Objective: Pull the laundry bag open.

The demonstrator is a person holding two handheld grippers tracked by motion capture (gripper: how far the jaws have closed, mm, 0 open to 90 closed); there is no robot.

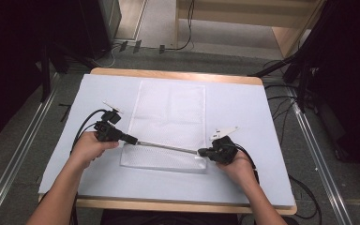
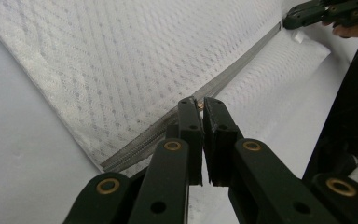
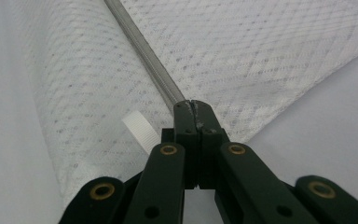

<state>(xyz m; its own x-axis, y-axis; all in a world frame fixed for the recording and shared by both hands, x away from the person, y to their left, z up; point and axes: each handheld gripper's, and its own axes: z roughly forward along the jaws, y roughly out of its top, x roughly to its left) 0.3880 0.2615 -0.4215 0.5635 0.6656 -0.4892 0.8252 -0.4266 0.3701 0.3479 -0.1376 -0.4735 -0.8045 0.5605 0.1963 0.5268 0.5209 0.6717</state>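
**Two tools on a mesh bag's zipper**

A white mesh bag [image 1: 168, 122] lies flat on the table [image 1: 243, 108], with its zipper [image 1: 166, 146] running across its near end. The left tool [image 1: 132, 139] sits at the left end of that zipper, and the right tool [image 1: 200, 152] sits at the right end, so the zipper stretches straight between the two tips.

In the left gripper view, the left tool [image 2: 199, 103] has its jaws drawn almost together, pinching a small brass-coloured zipper pull [image 2: 199, 106] right at the tips. The zipper [image 2: 233, 77] runs away from those tips toward the right tool [image 2: 291, 21] at the far corner of the bag [image 2: 121, 60].

In the right gripper view, the right tool [image 3: 193, 106] has its jaws pressed fully together on the end of the zipper [image 3: 144, 56], which leads straight off from the tips across the bag [image 3: 270, 56]. A small white tab [image 3: 140, 130] sticks out from the bag's edge just to the left of the jaws.

Both hands rest low over the table, the left hand [image 1: 88, 147] behind its tool and the right hand [image 1: 238, 168] behind the other.
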